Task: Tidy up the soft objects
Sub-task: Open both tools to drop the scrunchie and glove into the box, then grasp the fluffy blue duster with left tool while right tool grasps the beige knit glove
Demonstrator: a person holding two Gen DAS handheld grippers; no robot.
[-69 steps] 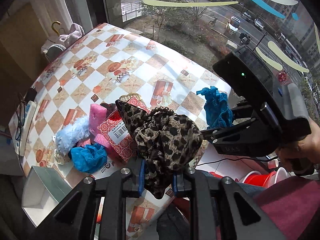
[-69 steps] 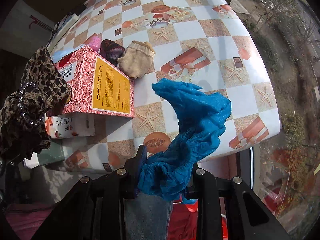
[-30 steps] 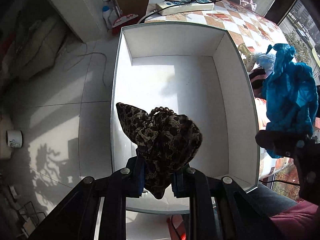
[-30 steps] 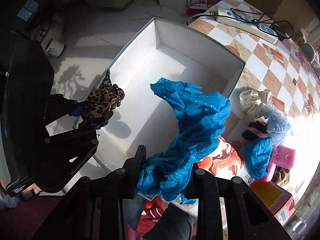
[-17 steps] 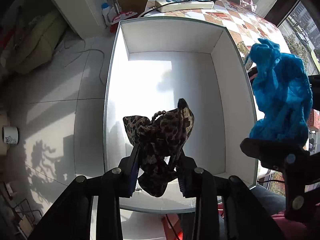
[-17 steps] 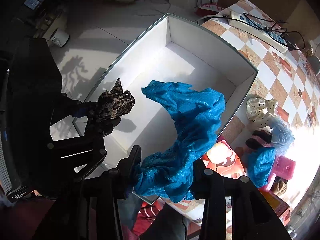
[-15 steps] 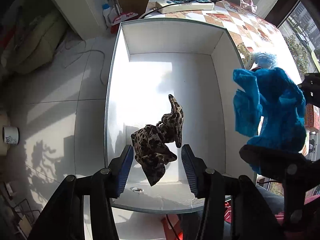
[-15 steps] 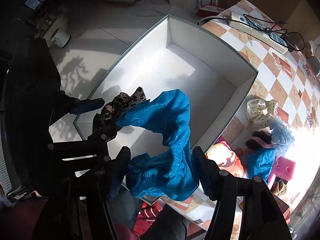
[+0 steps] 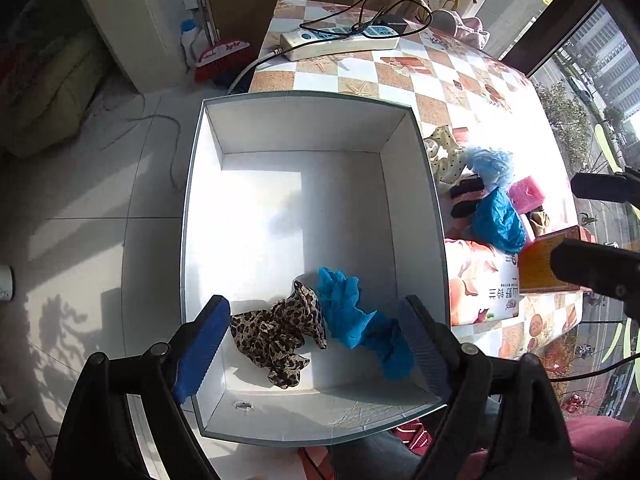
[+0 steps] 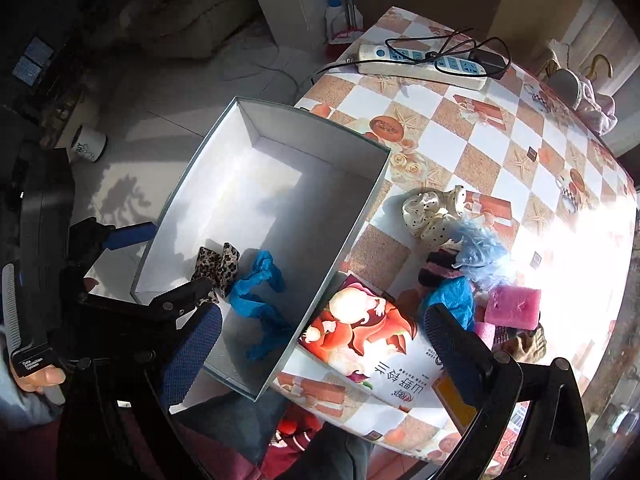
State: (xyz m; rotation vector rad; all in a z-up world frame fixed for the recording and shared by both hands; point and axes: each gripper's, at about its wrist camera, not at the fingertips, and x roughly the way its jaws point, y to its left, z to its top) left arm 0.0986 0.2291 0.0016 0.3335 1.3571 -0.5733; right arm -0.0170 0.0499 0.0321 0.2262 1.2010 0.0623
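Observation:
A leopard-print cloth [image 9: 278, 330] and a blue cloth [image 9: 358, 326] lie side by side on the floor of the white box [image 9: 404, 184], near its front wall. Both show in the right wrist view too, the leopard cloth [image 10: 218, 266] and the blue cloth [image 10: 260, 296]. My left gripper [image 9: 314, 344] is open and empty above the box's front edge. My right gripper [image 10: 320, 346] is open and empty over the box's right wall [image 10: 352, 236]. More soft items lie on the table: a dotted white cloth [image 10: 434, 210], a light blue fluffy piece [image 10: 478, 248], a blue cloth [image 10: 452, 300], a pink sponge [image 10: 514, 308].
The box overhangs the checkered table's [image 10: 500, 140] left edge above a tiled floor [image 9: 80, 216]. A power strip with cables [image 10: 424, 66] lies at the far end. A printed flat pack [image 10: 376, 348] and an orange carton [image 9: 548, 260] sit right of the box.
Both grippers opened and dropped their cloths; the leopard and blue cloths fell from mid-air onto the box floor. Both grippers pulled back slightly.

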